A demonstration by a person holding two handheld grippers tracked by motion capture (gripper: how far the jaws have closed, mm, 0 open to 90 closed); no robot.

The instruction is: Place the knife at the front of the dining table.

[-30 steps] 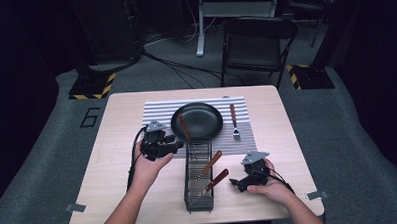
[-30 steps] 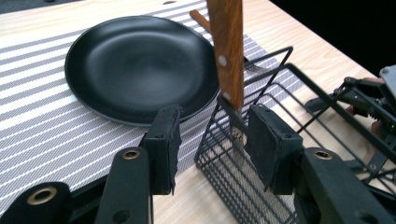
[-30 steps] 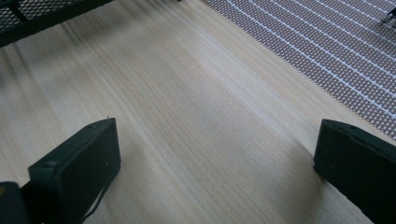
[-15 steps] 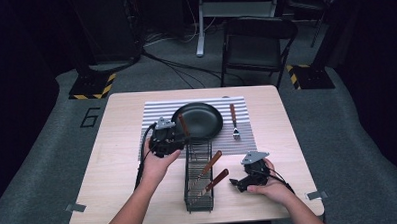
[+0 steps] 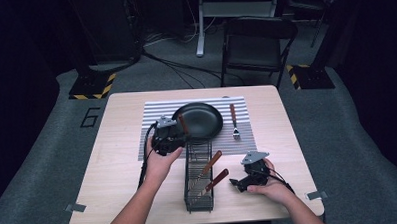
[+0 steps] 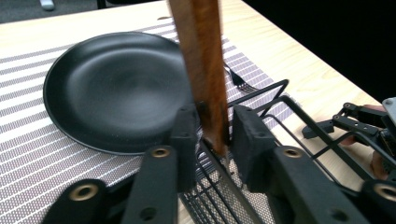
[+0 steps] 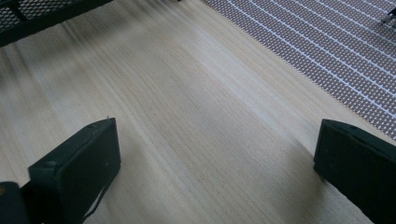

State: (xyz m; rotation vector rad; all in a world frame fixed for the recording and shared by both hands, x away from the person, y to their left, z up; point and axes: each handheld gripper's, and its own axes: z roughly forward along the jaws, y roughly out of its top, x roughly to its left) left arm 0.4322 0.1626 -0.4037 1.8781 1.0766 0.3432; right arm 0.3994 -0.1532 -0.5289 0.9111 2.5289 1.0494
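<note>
1. High view: the left gripper [image 5: 173, 137] holds a wooden-handled utensil [image 5: 183, 124] at the wire rack's [image 5: 199, 178] far end, beside the black plate [image 5: 198, 120].
2. Left gripper view: jaws clamp the utensil's handle upright, above the rack.
3. Right gripper view: the right gripper [image 7: 217, 163] has its jaws wide apart over the bare table [image 7: 196, 107], near the rack.

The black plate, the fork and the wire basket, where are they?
black plate [image 5: 201, 121], high view, its middle.
fork [image 5: 234, 122], high view, its wooden handle.
wire basket [image 5: 198, 164], high view, its upper rim.

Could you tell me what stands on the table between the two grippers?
In the high view, the black wire basket with two wooden-handled utensils stands between the left gripper and the right gripper.
</note>
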